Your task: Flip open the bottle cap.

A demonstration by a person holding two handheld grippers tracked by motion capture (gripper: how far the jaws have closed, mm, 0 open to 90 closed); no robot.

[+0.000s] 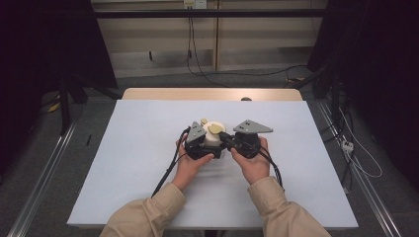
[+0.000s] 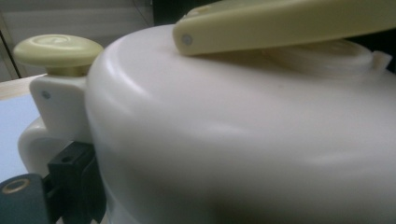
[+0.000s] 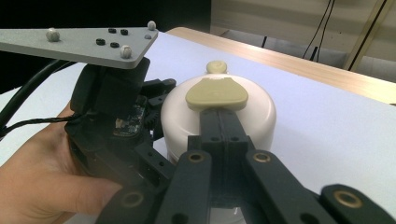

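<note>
- I see the white container (image 1: 213, 137) at the middle of the blue mat (image 1: 123, 163).
- My left gripper (image 1: 198, 143) hugs its left side; I cannot tell its jaw state.
- My right gripper (image 3: 219, 122) has its jaws pressed together, tips at the tan lid tab (image 3: 216, 94).

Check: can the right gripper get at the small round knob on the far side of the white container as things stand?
Probably yes. The knob stands bare behind the container, nothing over it. But the right gripper, jaws shut, points at the olive tab on the lid, so it would have to pass over that. The left gripper sits aside.
</note>
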